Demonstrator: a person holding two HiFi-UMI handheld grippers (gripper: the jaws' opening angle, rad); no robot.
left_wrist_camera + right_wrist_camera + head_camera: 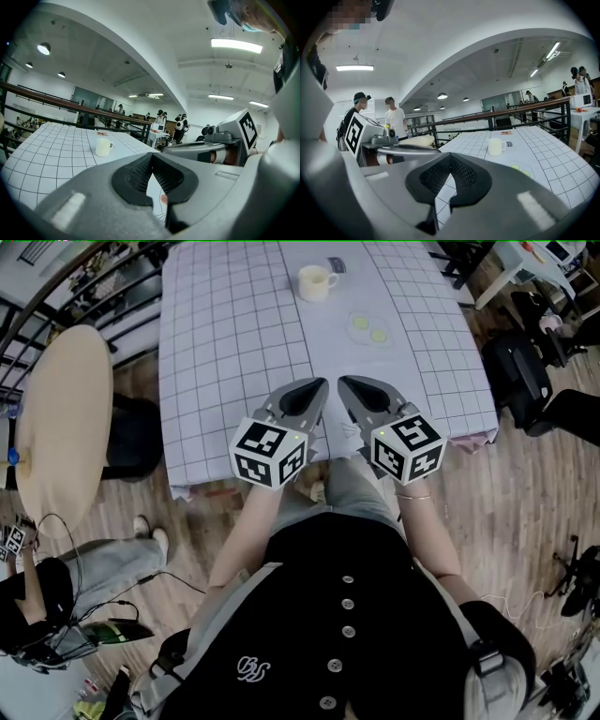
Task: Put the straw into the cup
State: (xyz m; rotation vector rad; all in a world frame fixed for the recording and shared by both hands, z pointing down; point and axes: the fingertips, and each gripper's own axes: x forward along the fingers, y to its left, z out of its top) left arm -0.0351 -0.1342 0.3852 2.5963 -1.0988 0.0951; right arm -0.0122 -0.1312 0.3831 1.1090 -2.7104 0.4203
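in the head view we count two grippers side by side over the near edge of the table (234, 352): the left gripper (319, 383) and the right gripper (345, 382), tips almost touching each other. one cup (315, 282) stands upright near the far edge, handle toward 3 o'clock. it lies at 12 o'clock from the left gripper and about 11 o'clock from the right, well apart from both, with neither hand clearly nearer. two pale green spots (369, 329) on a clear patch lie at 1 o'clock from the right gripper, nearer to it than the cup is. we see no straw here, so we cannot give its place or long axis. in the left gripper view the jaws are pressed together with nothing between them, and the one cup sits at 11 o'clock beyond the tips. in the right gripper view the jaws likewise meet, empty. the cup is at 1 o'clock and the two green spots lie nearer, toward 3 o'clock. again no straw shows. we judge the straw must be found first.
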